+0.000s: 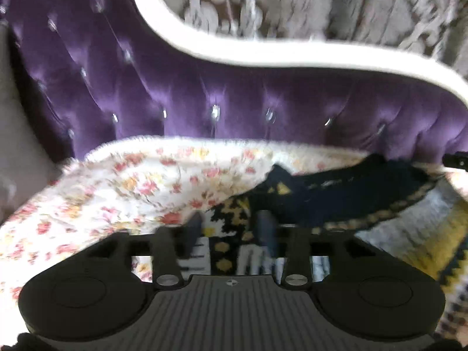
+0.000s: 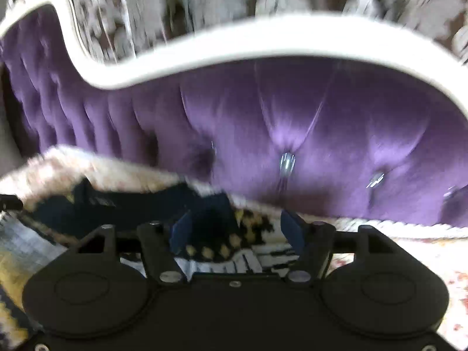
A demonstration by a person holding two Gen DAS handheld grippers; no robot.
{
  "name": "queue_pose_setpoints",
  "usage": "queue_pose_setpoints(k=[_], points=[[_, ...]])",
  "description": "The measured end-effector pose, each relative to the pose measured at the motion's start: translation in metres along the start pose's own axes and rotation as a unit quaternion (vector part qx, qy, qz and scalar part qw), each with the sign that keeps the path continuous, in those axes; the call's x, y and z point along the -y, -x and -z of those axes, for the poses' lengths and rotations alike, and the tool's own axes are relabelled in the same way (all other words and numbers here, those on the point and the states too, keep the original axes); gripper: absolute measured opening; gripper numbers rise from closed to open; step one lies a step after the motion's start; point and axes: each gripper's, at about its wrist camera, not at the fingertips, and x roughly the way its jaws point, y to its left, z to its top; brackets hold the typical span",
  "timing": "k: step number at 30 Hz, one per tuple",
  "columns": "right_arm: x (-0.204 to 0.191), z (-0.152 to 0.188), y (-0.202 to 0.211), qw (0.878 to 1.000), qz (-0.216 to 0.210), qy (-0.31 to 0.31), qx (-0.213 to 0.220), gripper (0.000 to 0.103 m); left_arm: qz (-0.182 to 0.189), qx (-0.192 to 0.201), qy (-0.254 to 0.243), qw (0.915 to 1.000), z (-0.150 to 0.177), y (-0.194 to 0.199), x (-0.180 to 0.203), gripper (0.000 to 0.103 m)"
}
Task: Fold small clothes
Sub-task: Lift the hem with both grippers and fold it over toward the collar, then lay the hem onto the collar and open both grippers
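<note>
Presently, both views are showing motion blur, so fine detail is limited. A dark navy knitted garment with yellow and white patterning (image 1: 336,196) is lying on a cream floral-print bed cover (image 1: 117,193), close in front of a purple button-tufted velvet headboard (image 1: 204,87) with a curved white frame (image 1: 263,55). Patterned grey wallpaper (image 1: 292,5) is showing behind that frame.

The left claw (image 1: 232,228) is pointing downward over the garment's patterned edge; its two fingers (image 1: 266,228) are standing roughly half apart, with knit visible in the gap. Whether the pads are touching the fabric cannot be told through the blur, and no grip is evident.

The right claw (image 2: 238,225) is sitting over the same garment (image 2: 131,201) near the headboard (image 2: 321,131), which is bounded by the white frame (image 2: 263,44). Its blue-faced fingers (image 2: 181,228) are standing wide apart, with dark and yellow knit lying between and below them, and the pads are not pressing on it. The floral cover (image 2: 424,257) is appearing pale to the right.
</note>
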Motion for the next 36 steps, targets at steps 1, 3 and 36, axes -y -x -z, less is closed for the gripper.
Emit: queue_pose_setpoints(k=[1, 3, 36], points=[[-0.003, -0.001, 0.015, 1.0, 0.001, -0.002, 0.012, 0.075, 0.008, 0.007, 0.0, 0.9999, 0.002, 0.011, 0.003, 0.062], [-0.011, -0.004, 0.038, 1.0, -0.011, -0.009, 0.021, 0.089, 0.022, 0.009, -0.003, 0.9997, 0.014, 0.034, 0.013, 0.069], [-0.094, 0.084, 0.066, 0.989, -0.036, 0.072, -0.123, 0.102, -0.055, -0.008, 0.064, 0.9964, 0.116, 0.05, 0.046, 0.103]])
